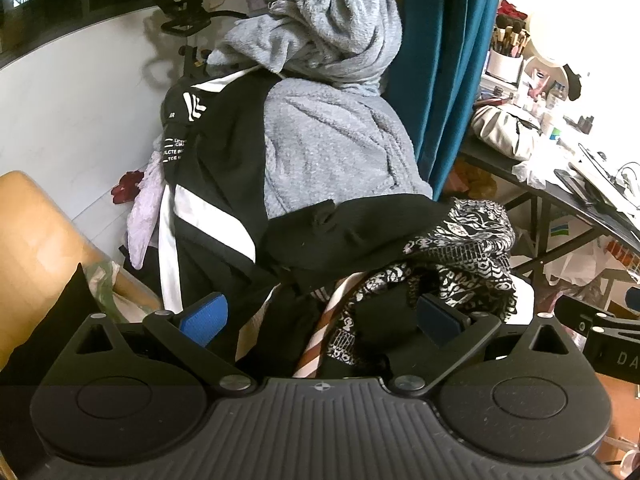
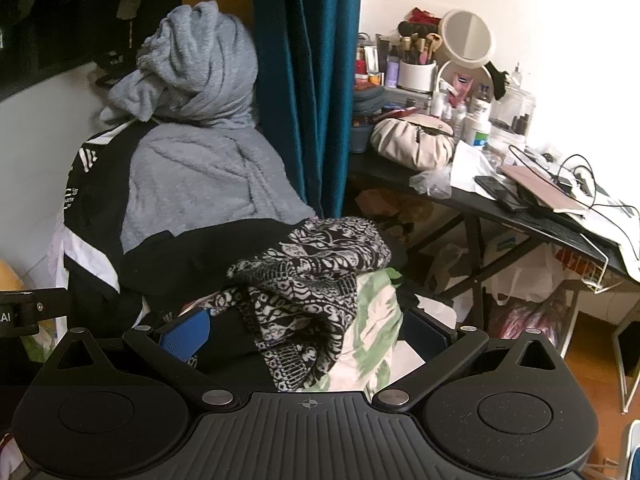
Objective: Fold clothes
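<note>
A heap of clothes fills both views. On top sits a grey fleece robe (image 1: 332,128) (image 2: 200,168). Left of it hangs a black jacket with white stripes (image 1: 216,160) (image 2: 92,216). Below them lie a black garment (image 1: 352,224) (image 2: 200,252) and a black-and-white patterned garment (image 1: 460,256) (image 2: 312,272), which rests on a green-and-white cloth (image 2: 372,332). A brown-striped cloth (image 1: 320,332) shows underneath. My left gripper (image 1: 320,318) is open low against the pile's front. My right gripper (image 2: 306,332) is open, with the patterned garment's hanging fold lying between its blue pads (image 2: 186,336).
A teal curtain (image 2: 308,80) hangs behind the pile. To the right, a black desk (image 2: 520,216) carries a beige bag (image 2: 412,144), a round mirror (image 2: 468,38), cosmetics, a phone and cables. Plastic bags (image 2: 520,280) lie under the desk. A wooden panel (image 1: 40,232) stands at left.
</note>
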Tool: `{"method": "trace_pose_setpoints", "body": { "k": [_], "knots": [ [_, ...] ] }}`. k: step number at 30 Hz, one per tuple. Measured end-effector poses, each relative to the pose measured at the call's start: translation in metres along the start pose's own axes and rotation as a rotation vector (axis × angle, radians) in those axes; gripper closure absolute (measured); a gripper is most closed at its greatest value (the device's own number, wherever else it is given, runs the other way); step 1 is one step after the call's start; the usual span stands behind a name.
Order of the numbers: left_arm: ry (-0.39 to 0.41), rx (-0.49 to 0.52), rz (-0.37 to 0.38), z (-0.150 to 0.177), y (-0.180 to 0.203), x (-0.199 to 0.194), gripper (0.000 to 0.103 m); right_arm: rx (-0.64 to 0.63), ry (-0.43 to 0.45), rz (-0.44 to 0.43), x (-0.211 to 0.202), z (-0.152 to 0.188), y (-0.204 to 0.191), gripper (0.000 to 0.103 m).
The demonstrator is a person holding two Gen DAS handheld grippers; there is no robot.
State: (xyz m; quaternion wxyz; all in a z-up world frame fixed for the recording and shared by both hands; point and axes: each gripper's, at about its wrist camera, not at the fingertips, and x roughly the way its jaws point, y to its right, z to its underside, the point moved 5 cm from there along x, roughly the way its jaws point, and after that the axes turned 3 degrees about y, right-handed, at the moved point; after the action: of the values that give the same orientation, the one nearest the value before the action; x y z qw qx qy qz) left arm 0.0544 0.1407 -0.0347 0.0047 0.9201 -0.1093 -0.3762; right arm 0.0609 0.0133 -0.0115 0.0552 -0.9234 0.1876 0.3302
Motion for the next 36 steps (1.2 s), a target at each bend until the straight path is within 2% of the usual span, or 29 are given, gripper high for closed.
{"method": "trace_pose_setpoints", "body": {
  "k": [17,36],
  "knots": [
    [-0.02,0.004,0.019,-0.002,0.001,0.009,0.001,0.008,-0.018,0.002,0.009,-0.004,0.001,0.001],
    [-0.006,-0.003,0.032,-0.01,0.006,0.016,0.001,0.009,-0.023,0.002,0.019,-0.011,0.004,0.001]
  ]
}}
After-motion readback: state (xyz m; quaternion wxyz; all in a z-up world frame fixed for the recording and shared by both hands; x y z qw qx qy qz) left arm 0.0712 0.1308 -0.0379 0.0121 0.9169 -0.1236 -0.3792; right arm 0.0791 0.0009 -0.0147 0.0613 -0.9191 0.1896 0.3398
